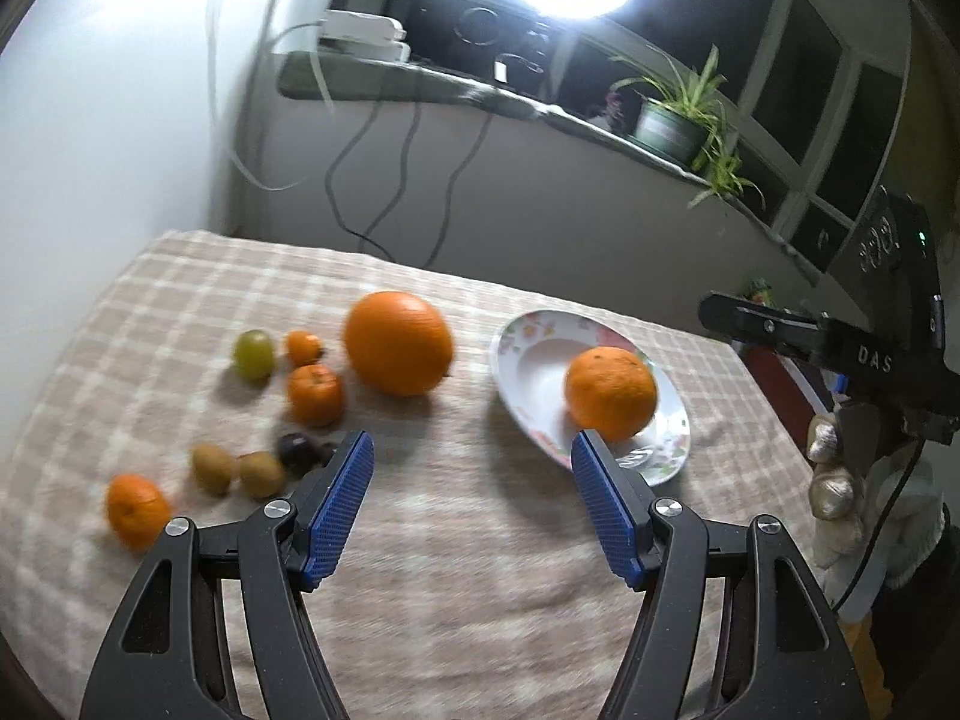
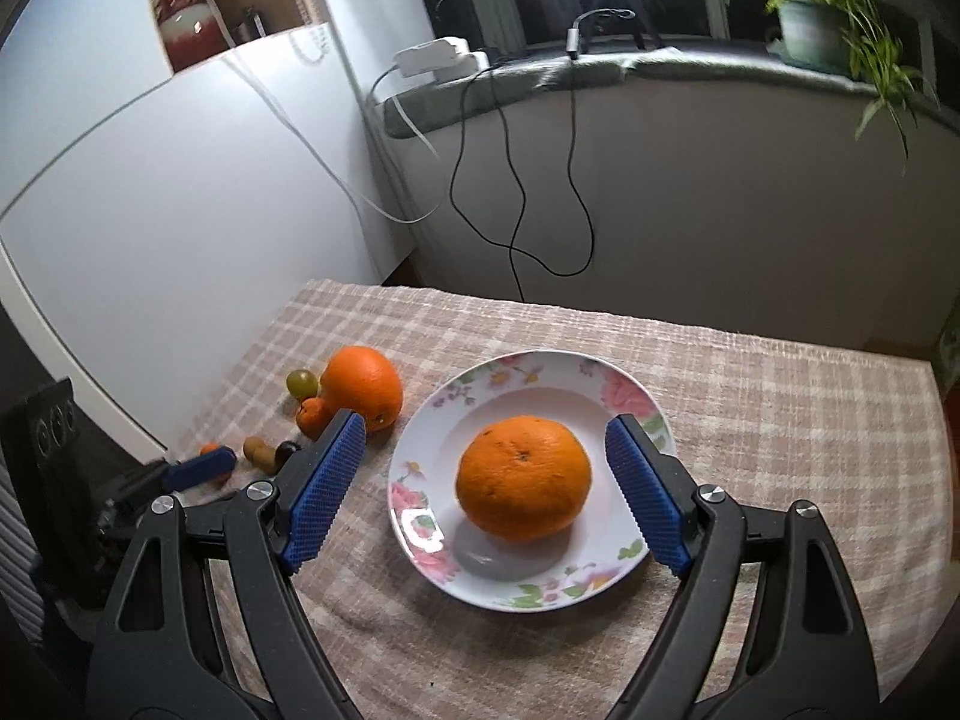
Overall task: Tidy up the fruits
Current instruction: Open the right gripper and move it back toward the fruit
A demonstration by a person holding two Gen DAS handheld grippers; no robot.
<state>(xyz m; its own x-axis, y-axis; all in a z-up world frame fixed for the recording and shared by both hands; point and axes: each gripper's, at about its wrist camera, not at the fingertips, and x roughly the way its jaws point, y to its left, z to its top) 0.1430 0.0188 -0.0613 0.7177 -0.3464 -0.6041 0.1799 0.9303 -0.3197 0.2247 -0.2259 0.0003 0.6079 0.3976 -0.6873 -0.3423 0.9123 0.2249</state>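
A floral white plate [image 2: 624, 390] [image 1: 522, 360] sits on the checked tablecloth and holds one orange [image 2: 523, 479] [image 1: 611, 393]. A bigger orange [image 1: 398, 342] [image 2: 363, 385] lies on the cloth left of the plate. Around it lie a green grape [image 1: 253, 354], small mandarins [image 1: 315, 394], two kiwis [image 1: 261, 474], a dark fruit [image 1: 298, 451] and another mandarin [image 1: 137, 510]. My left gripper [image 1: 472, 443] is open and empty above the cloth, between the fruit pile and the plate. My right gripper [image 2: 485, 427] is open and empty, its fingers either side of the plate's orange, above it.
A white cabinet wall [image 2: 180, 210] borders the table on the left. Behind it runs a windowsill [image 2: 660, 69] with dangling cables [image 2: 516, 204], a power adapter [image 2: 429, 57] and a potted plant [image 2: 828, 18]. The right gripper's body [image 1: 840, 348] shows right of the plate.
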